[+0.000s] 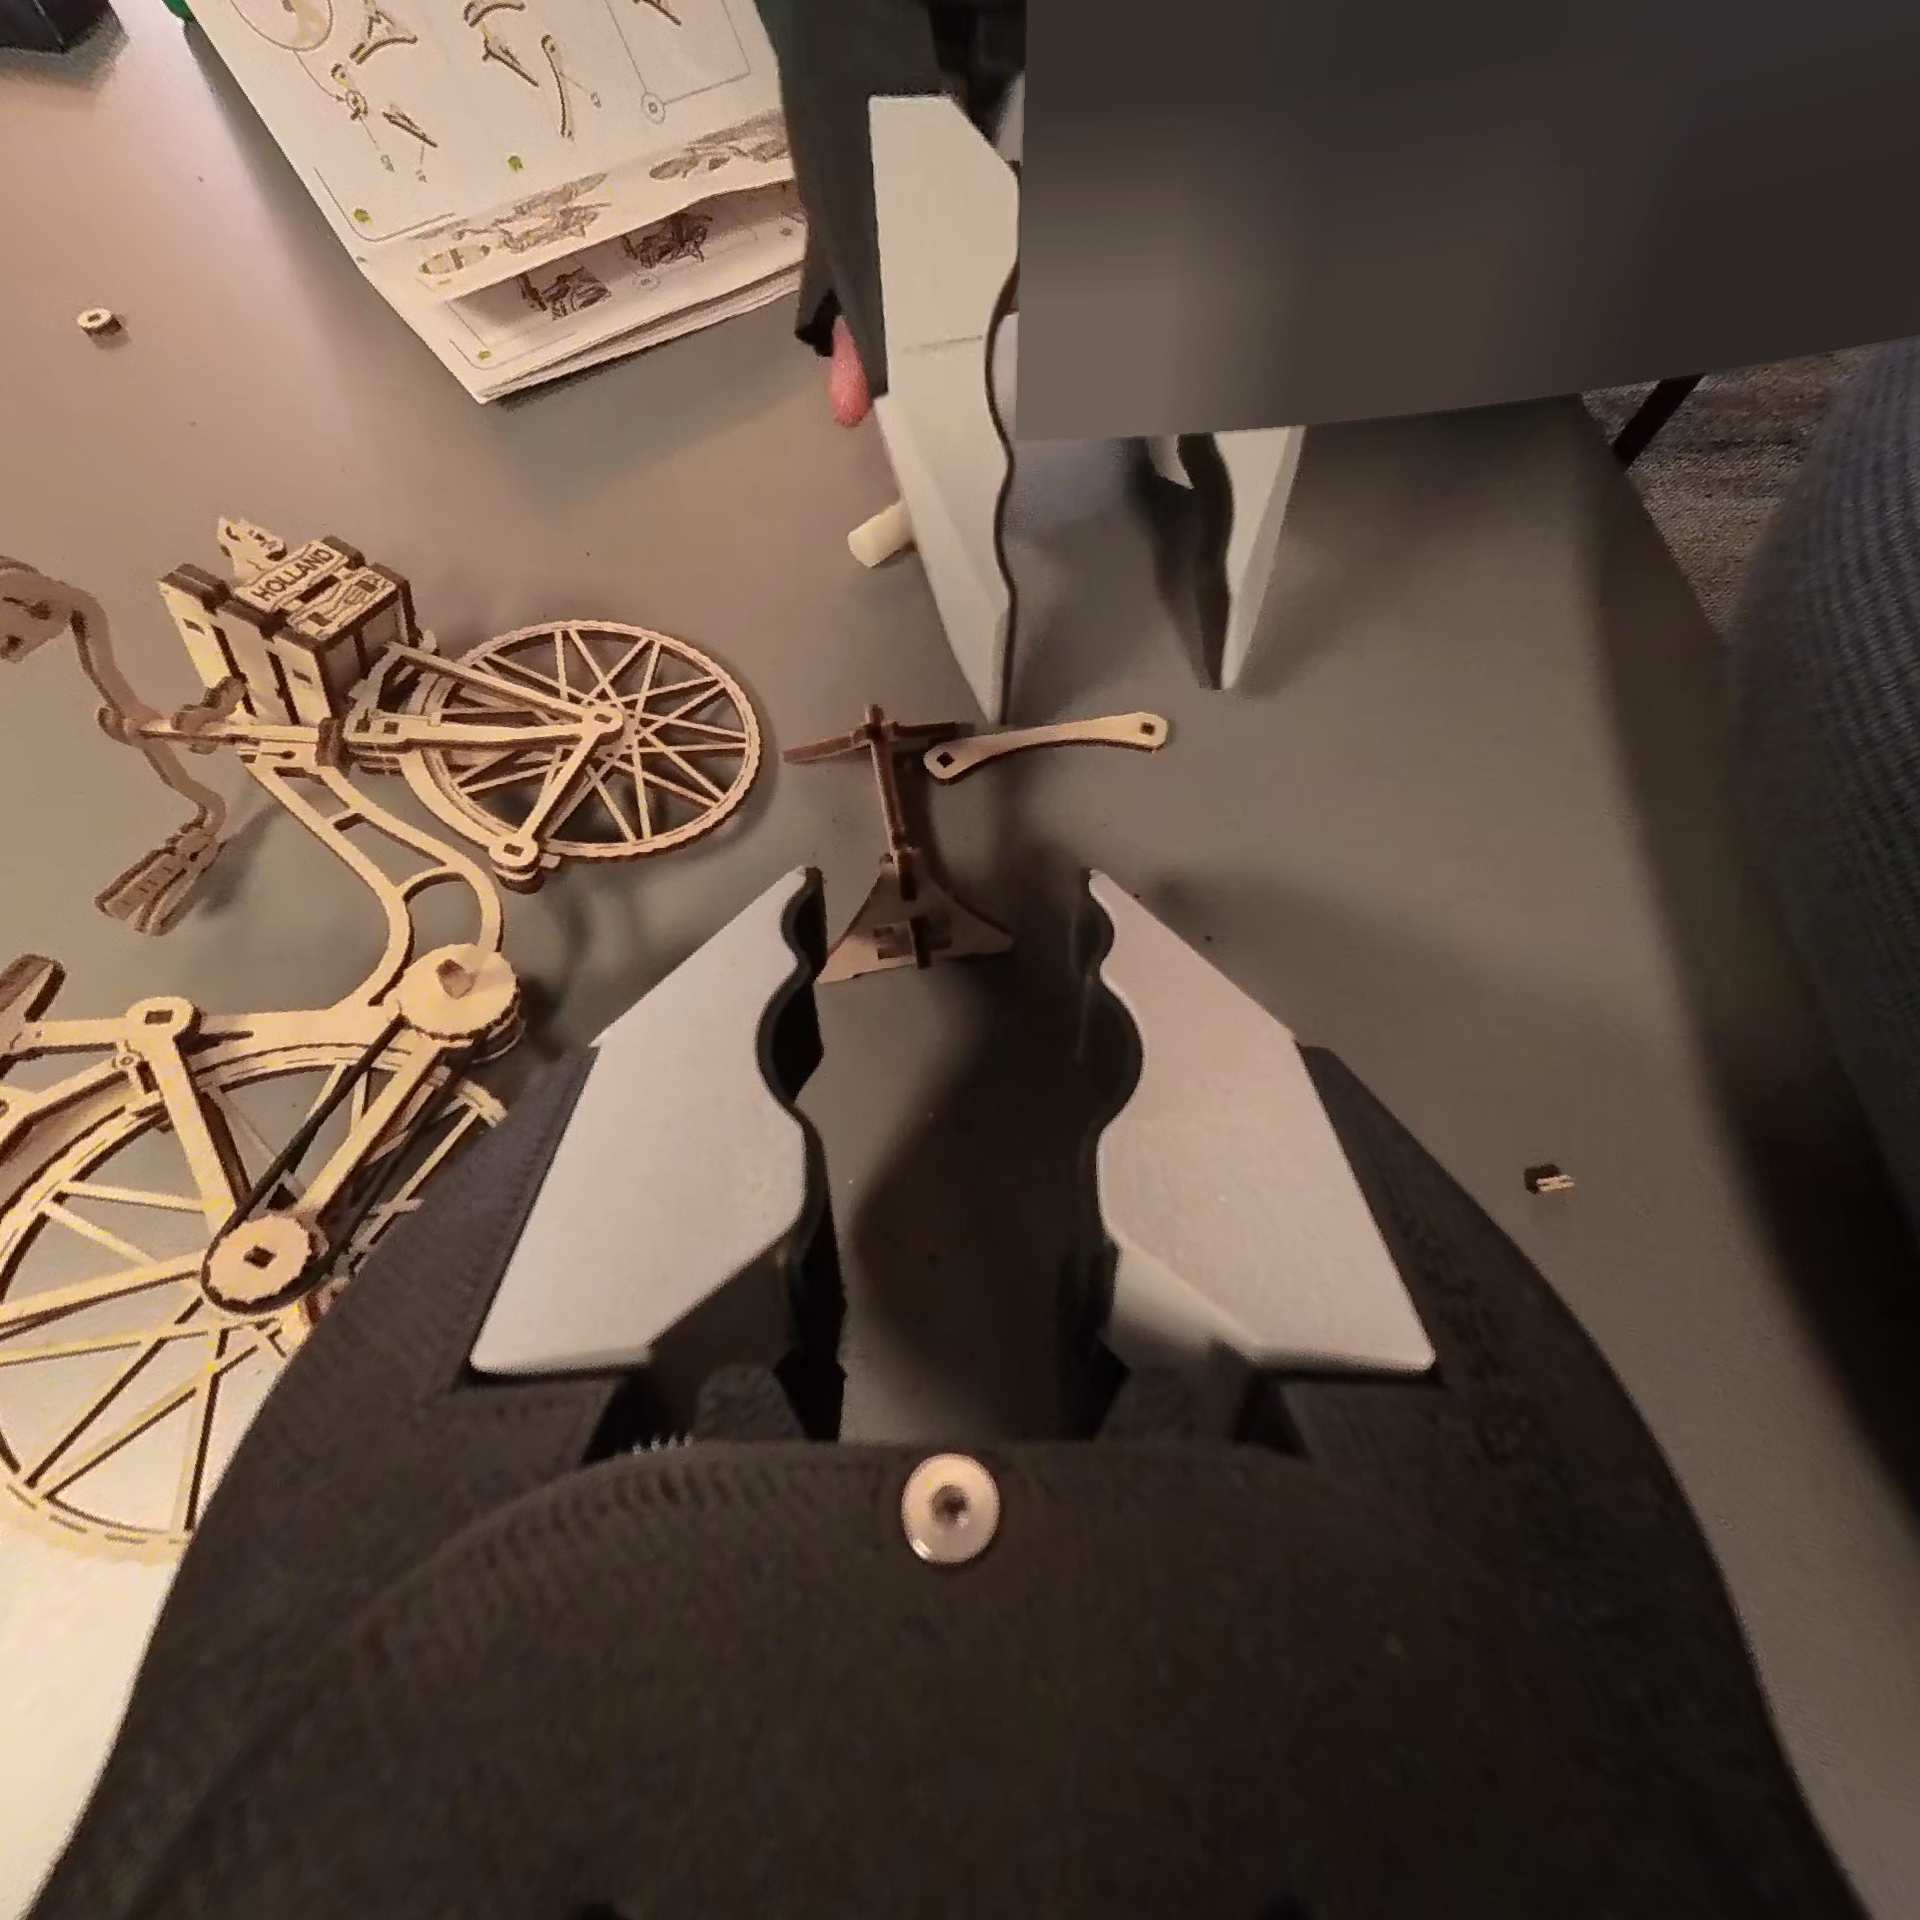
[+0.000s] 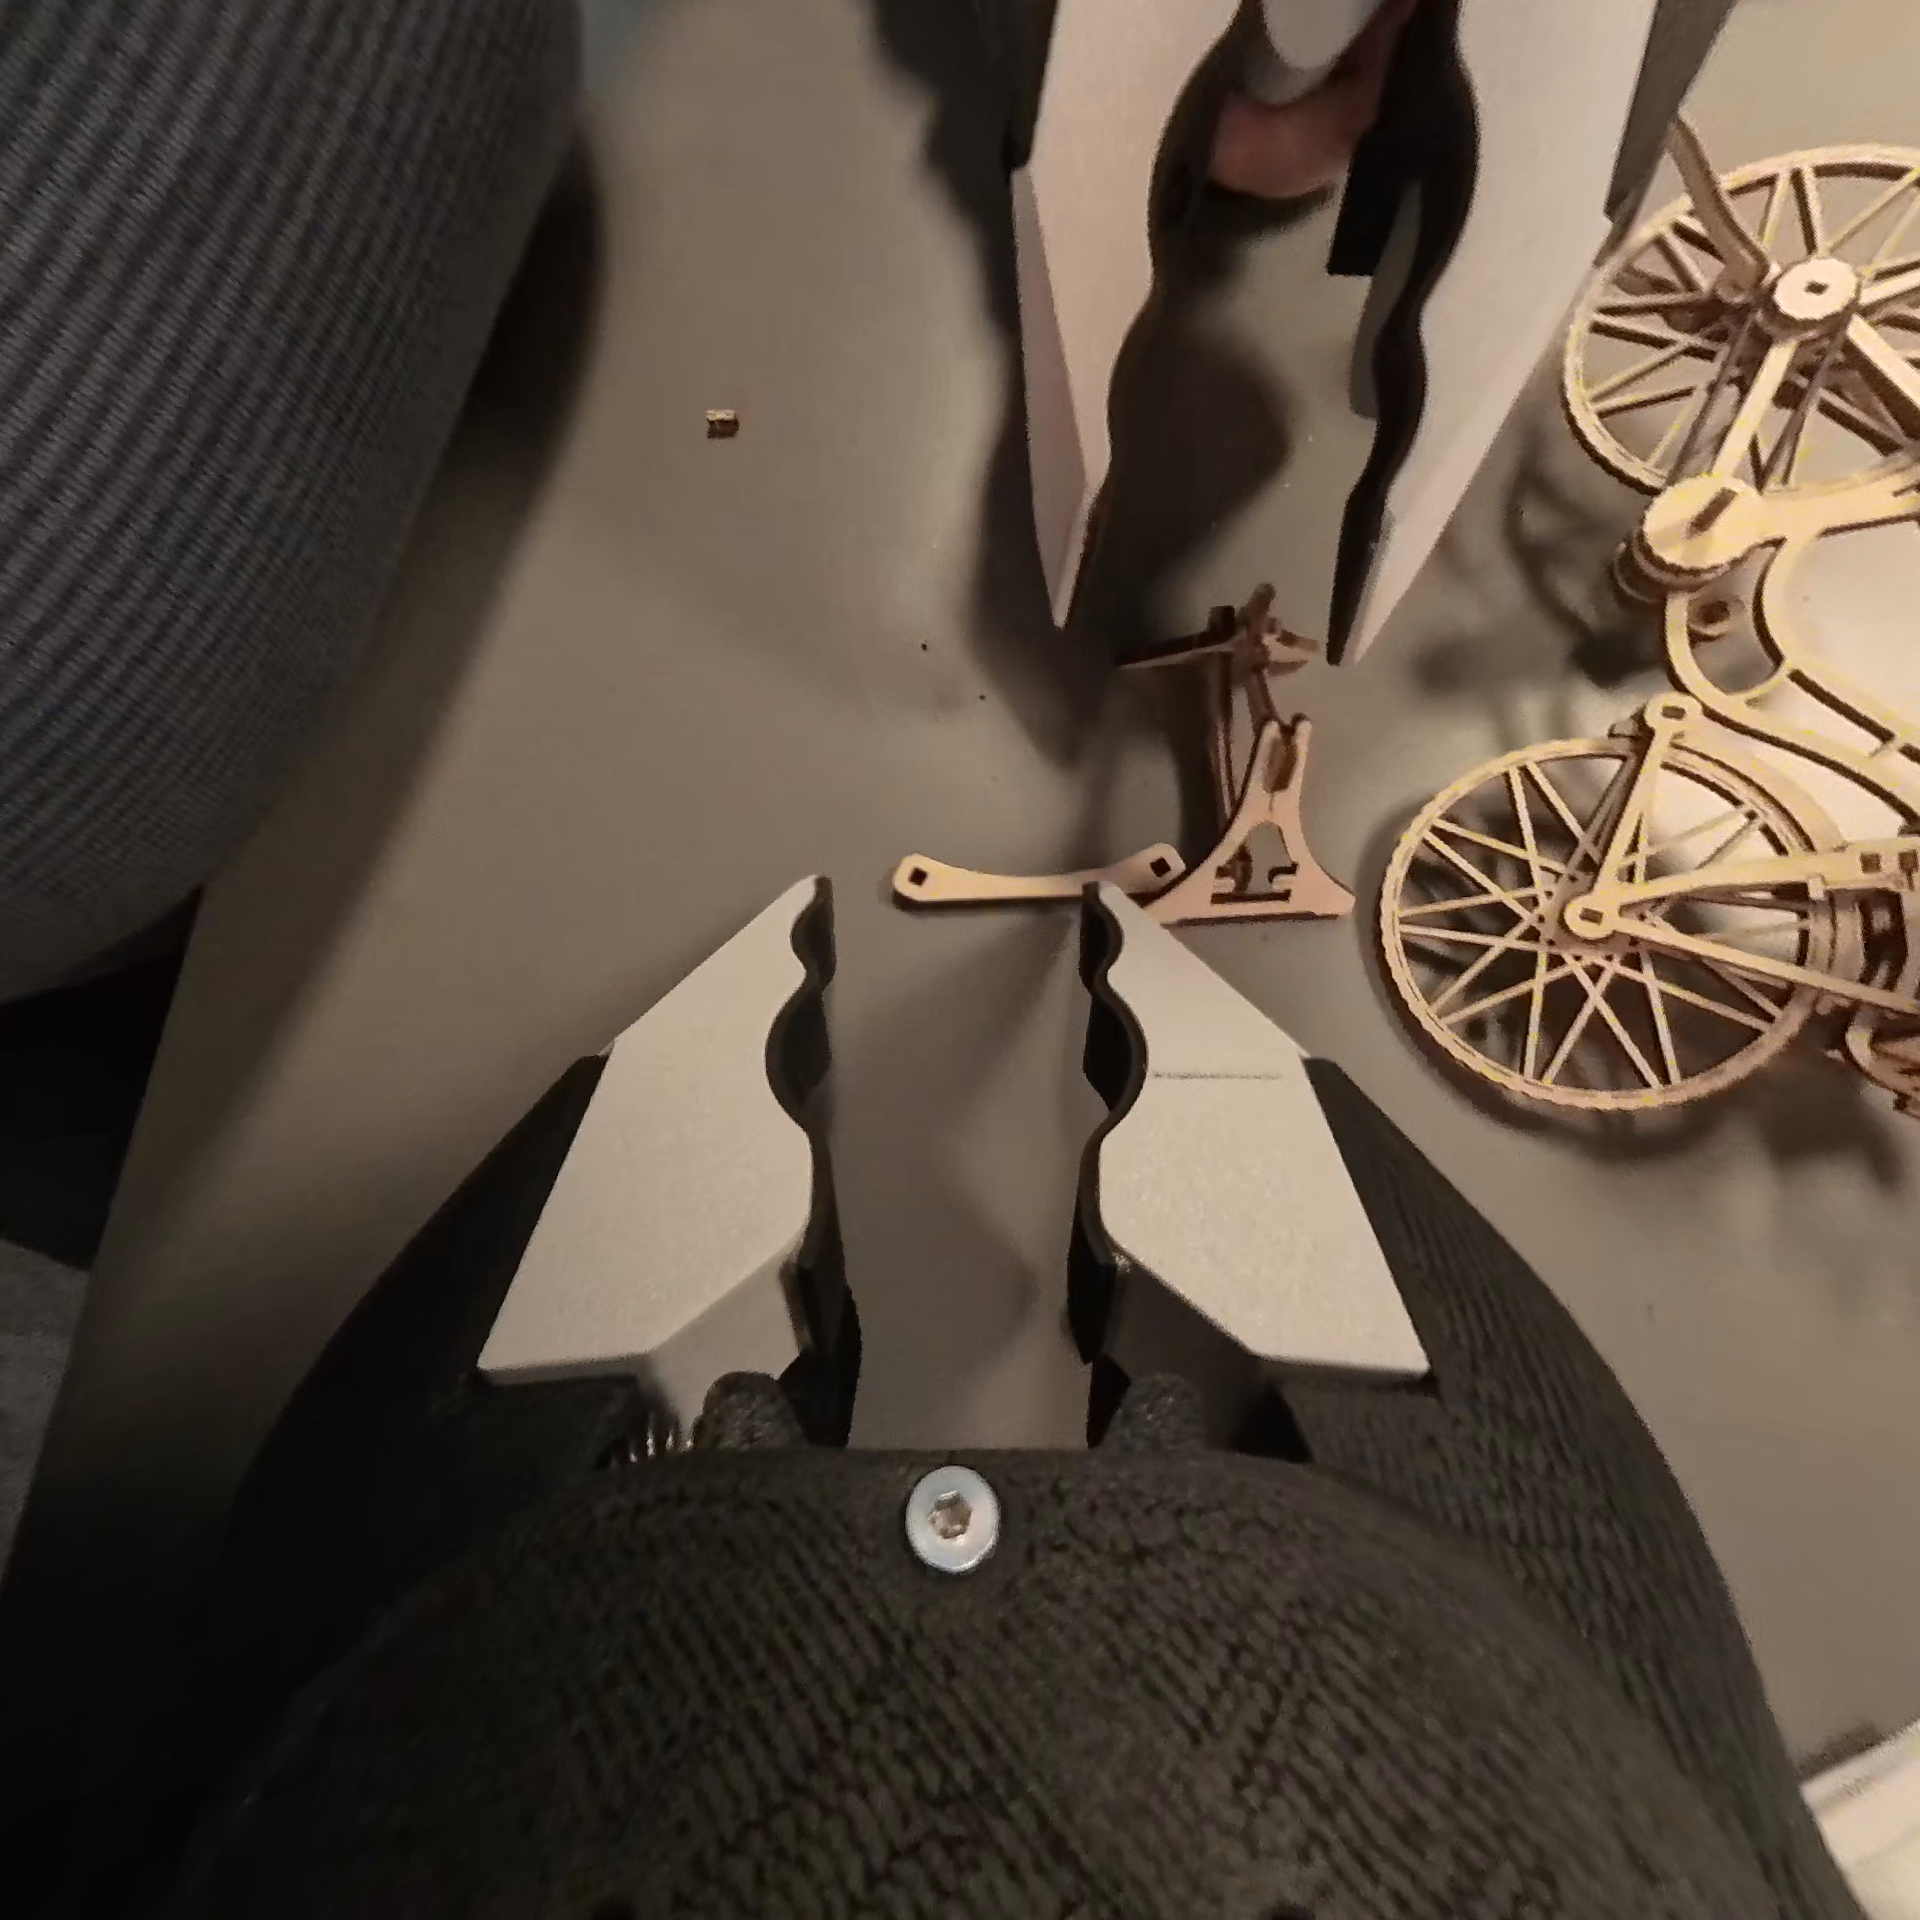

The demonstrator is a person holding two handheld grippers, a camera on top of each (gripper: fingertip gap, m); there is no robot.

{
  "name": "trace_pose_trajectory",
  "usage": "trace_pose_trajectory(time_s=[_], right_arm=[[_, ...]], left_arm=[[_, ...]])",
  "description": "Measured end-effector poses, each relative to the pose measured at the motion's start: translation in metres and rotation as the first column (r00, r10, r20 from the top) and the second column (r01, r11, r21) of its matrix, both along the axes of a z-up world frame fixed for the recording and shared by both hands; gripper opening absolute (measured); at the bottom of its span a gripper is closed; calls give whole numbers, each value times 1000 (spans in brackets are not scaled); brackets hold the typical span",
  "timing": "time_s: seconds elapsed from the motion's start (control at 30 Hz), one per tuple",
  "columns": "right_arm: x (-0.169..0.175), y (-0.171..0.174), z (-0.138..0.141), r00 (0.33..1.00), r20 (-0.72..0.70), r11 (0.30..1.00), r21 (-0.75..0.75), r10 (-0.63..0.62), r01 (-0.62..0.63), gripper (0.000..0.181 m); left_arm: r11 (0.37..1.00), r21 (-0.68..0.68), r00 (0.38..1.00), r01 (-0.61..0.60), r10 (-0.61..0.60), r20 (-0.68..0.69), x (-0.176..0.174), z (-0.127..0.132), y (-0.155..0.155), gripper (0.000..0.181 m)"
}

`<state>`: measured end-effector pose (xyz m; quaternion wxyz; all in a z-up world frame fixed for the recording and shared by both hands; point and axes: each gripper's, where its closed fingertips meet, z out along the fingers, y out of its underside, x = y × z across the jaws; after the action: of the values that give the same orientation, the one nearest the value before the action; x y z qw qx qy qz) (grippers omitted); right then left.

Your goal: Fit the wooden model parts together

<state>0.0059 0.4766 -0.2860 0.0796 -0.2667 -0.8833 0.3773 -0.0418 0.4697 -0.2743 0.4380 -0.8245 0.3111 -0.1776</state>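
Approach step, nothing grasped yet: left gripper point(image 1: 951, 894) and right gripper point(image 2: 956, 899) both spread wide, empty, facing each other above the grey table point(image 1: 1403, 935). Between them, mid-table: small wooden stand point(image 1: 902, 904) beside curved flat strip point(image 1: 1044, 743). Next, probably pinching each piece, then aligning strip's square hole.

A booklet point(image 1: 582, 197) of printed diagram pages lies open on the grey table point(image 1: 1455, 935), near its far edge. A small white peg point(image 1: 881, 540) lies on the table nearer in. Blue-grey ribbed cloth point(image 2: 208, 436) bulges beside the table's edge.
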Motion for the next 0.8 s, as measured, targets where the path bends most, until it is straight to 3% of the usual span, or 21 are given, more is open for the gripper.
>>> trace_pose_trajectory(time_s=[0.3, 0.47, 0.67, 0.8], right_arm=[[13, -26, 2, 992, 39, 989, -94, 116, -112, 47], [-10, -1, 14, 996, -89, 995, -100, -14, 5, 38], [-28, 22, 4, 981, -157, 993, -9, -117, 117, 32], [-33, 23, 4, 972, -191, 991, -41, -134, 128, 44]], left_arm=[[1000, -6, 1000, 10, -10, -7, 1, -1, -1, 45], [1000, -5, 1000, 11, -11, -7, 1, -2, -1, 45], [1000, -3, 1000, 19, -19, 17, 1, 1, -4, 45], [998, 40, 996, 38, -41, 76, -6, 12, -12, 19]])
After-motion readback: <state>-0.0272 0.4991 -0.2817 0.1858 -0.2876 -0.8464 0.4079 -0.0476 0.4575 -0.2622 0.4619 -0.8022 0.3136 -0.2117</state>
